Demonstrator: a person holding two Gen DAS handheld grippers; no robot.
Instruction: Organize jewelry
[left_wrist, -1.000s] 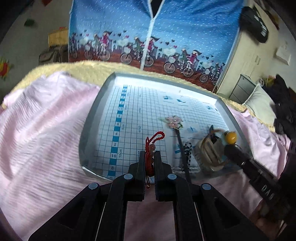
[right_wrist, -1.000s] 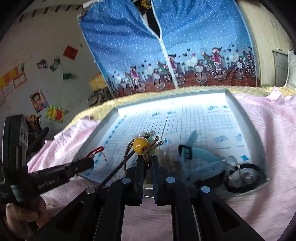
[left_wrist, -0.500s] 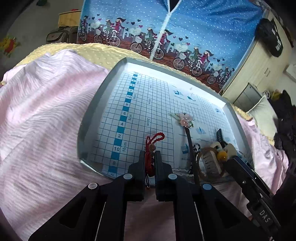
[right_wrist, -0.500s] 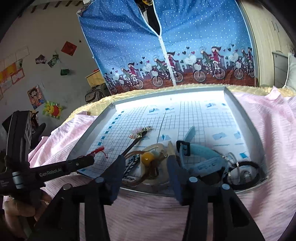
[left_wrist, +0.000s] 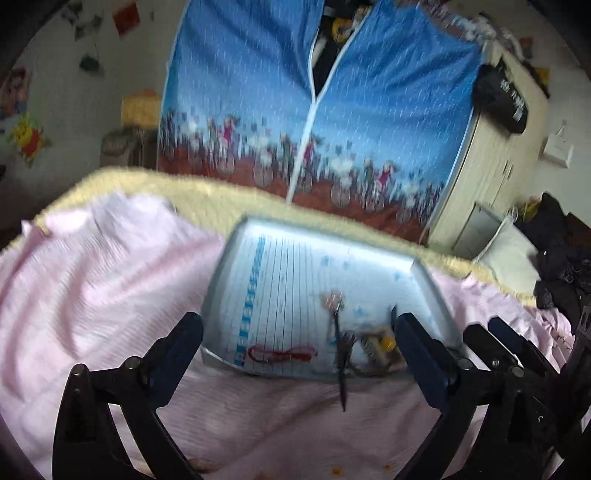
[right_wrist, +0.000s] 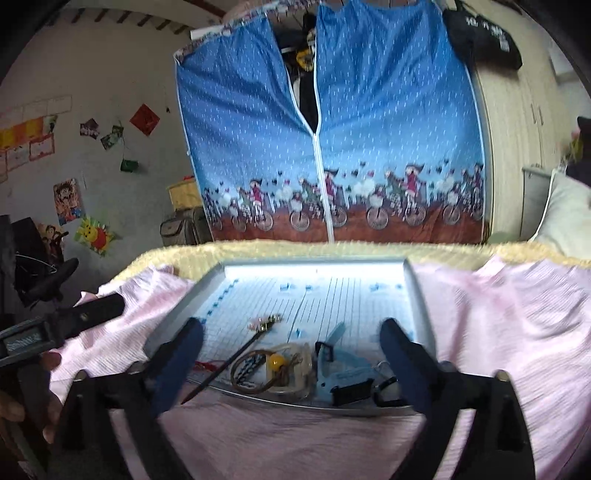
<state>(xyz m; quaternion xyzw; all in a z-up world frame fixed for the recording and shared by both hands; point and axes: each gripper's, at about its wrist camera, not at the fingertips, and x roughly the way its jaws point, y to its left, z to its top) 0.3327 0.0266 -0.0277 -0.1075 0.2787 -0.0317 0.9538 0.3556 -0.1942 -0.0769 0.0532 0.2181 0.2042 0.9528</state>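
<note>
A: Left gripper (left_wrist: 297, 332), right gripper (right_wrist: 291, 341)?
B: Both spread wide, empty.
A: Jewelry?
B: In tray (right_wrist: 415, 291): red cord (left_wrist: 282, 354), hair stick (right_wrist: 236, 360) overhanging near edge, yellow-bead bracelet (right_wrist: 277, 363)

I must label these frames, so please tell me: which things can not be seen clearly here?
- Left wrist view: motion blur smears the red cord and the grid print on the tray.
- Right wrist view: the left finger of the right tool hides most of the red cord.
- Black ring: cut off behind the right finger.
</note>
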